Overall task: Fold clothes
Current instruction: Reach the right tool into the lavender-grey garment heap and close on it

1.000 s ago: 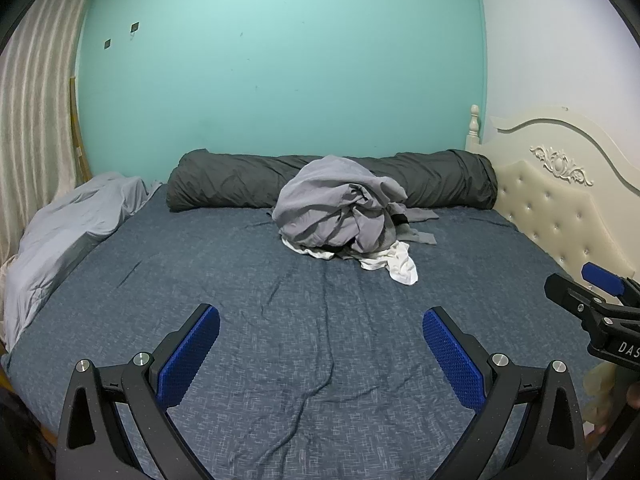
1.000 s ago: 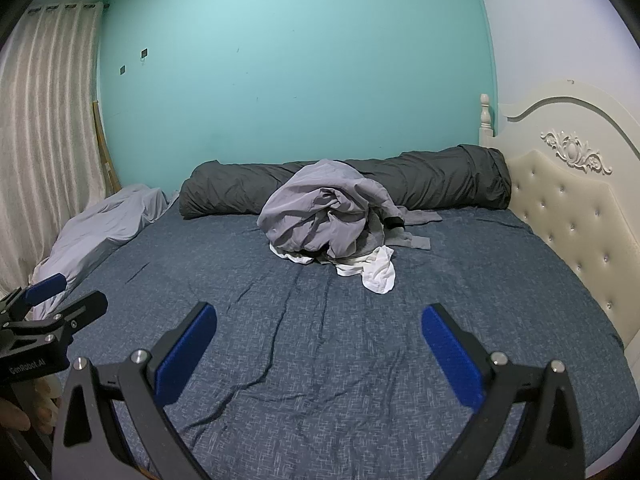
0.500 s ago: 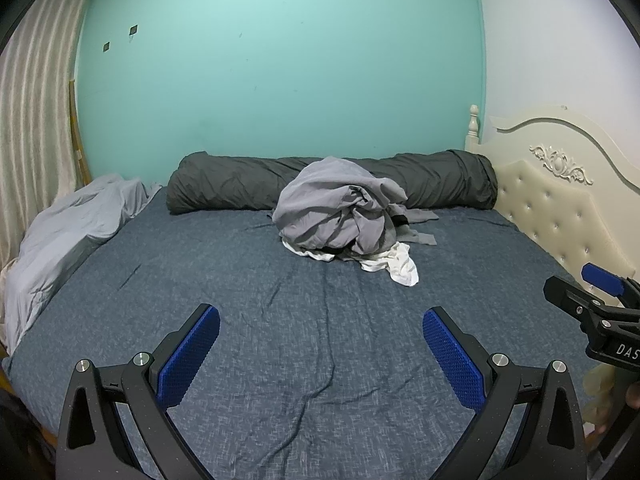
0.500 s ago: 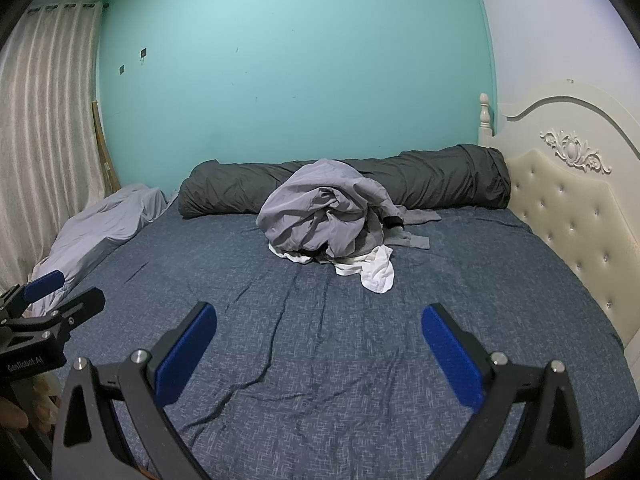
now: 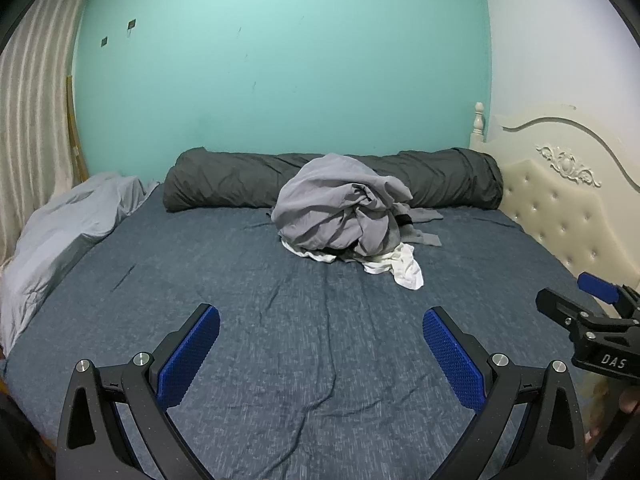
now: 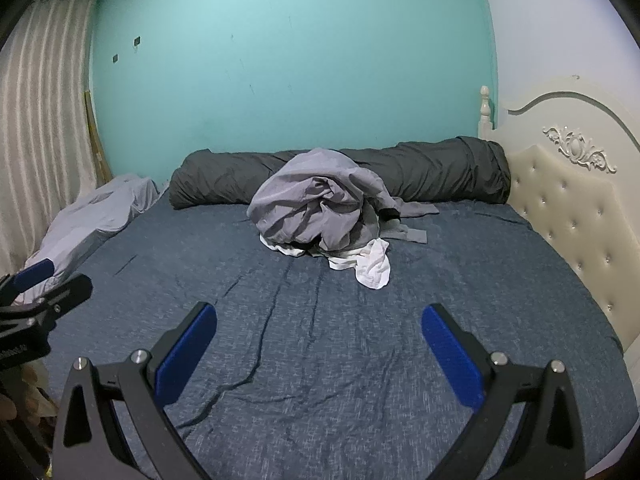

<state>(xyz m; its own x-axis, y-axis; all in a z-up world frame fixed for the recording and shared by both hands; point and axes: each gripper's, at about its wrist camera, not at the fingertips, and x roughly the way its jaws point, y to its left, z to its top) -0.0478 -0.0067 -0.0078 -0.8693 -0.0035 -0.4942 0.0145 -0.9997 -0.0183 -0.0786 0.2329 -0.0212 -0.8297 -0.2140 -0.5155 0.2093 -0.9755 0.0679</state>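
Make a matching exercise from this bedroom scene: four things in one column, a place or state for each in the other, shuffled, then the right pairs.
Things
1. grey clothes pile
2. white garment
3. dark rolled duvet
4. left gripper

Places or states
A. lies along the teal wall at the far edge of the bed
B. open, holding nothing, above the blue sheet
C. heaped in the middle of the bed, in front of the roll
D. sticks out from under the heap on its near side

Pairs: 1-C, 2-D, 3-A, 4-B
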